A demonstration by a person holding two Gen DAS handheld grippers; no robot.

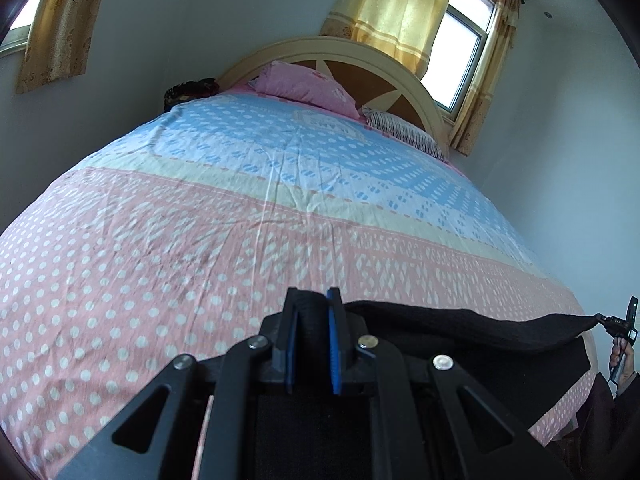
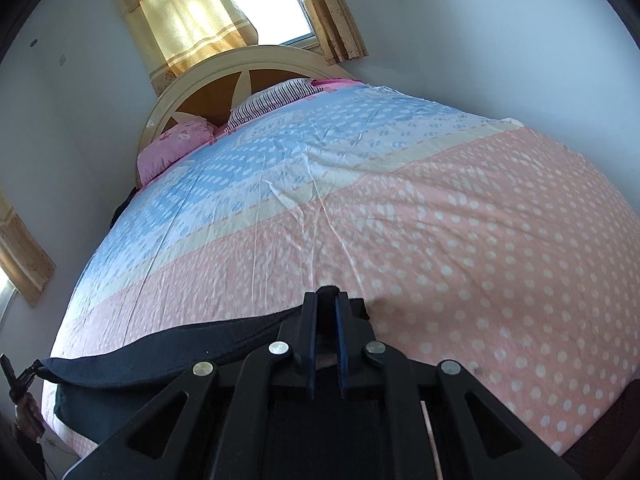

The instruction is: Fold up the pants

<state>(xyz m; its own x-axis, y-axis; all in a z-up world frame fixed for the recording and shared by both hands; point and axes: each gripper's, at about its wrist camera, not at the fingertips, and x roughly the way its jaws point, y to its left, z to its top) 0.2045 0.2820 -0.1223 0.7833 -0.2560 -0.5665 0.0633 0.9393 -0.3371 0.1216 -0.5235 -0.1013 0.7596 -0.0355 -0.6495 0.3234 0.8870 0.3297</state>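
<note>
Though spread wide, bed lies bare beyond; dark pants stretched above its near edge, soft, limp, light, best pinched at hem corners. Left gripper, right gripper clamped narrow on fabric.

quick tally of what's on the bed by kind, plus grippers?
Pants: 1
Pillows: 2, pink and striped
Grippers: 2, left and right, both shut on the pants
Total: 5
</note>
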